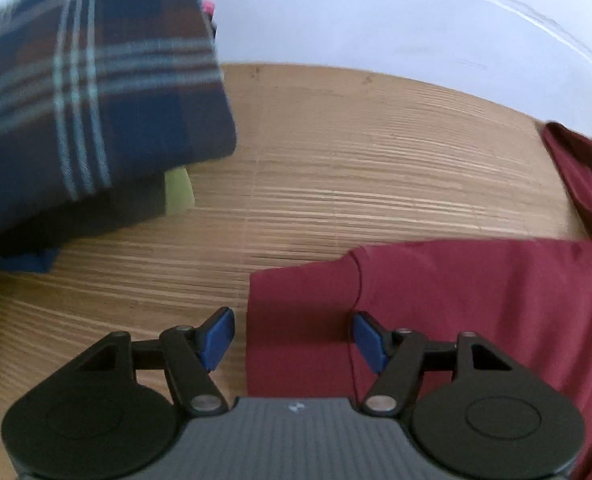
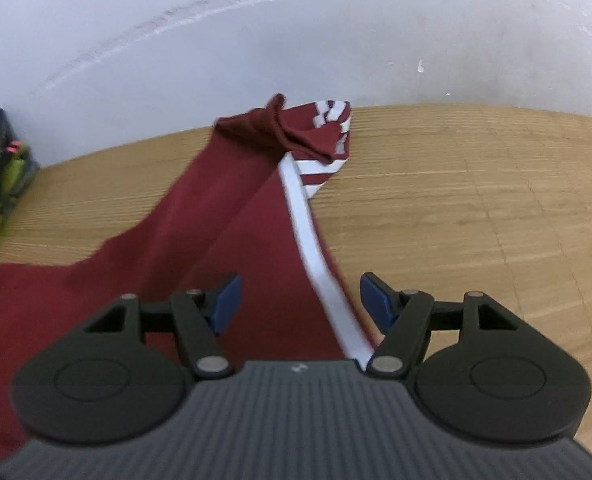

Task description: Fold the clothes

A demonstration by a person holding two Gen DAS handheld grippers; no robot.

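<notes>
Left fingers (image 1: 291, 338): held wide apart, nothing gripped; the sleeve edge of the red garment (image 1: 476, 312) is seen beneath them.
Right fingers (image 2: 300, 302): held wide apart, nothing gripped; positioned above the garment's white stripe (image 2: 316, 256).
Red garment: spread on the tabletop (image 1: 356, 184), its far end bunched near the wall (image 2: 296, 32).
Stack (image 1: 87, 100): folded clothes, a plaid piece uppermost, placed at the left, well apart from the garment.

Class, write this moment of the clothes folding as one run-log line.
left gripper: open, empty | right gripper: open, empty | dark red white-striped garment: flat on wooden table | folded plaid stack: aside
</notes>
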